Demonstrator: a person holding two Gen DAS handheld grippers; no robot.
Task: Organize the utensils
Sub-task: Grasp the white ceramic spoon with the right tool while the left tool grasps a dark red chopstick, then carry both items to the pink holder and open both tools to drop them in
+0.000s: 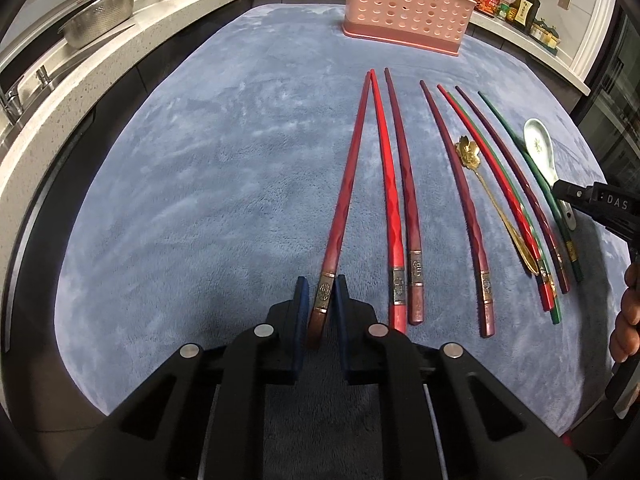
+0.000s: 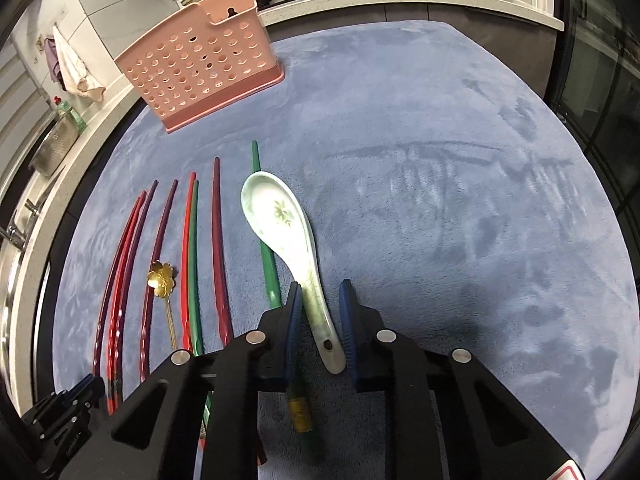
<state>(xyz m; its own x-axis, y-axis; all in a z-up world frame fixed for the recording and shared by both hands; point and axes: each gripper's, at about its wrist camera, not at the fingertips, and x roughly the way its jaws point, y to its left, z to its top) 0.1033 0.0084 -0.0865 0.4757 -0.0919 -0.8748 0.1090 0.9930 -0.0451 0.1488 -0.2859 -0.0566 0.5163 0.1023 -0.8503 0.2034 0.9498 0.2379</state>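
Now both hand-held grippers sit low over the utensils on the blue-covered surface.

Left hand-held gripper is clamped on the banded near end of the leftmost red chopstick, which still lies on the cloth. Right hand-held gripper brackets the white ceramic spoon handle, jaws narrowed; contact on the right pad is unclear. Other chopsticks and a gold flower spoon lie between them. A pink perforated holder stands at the far edge.
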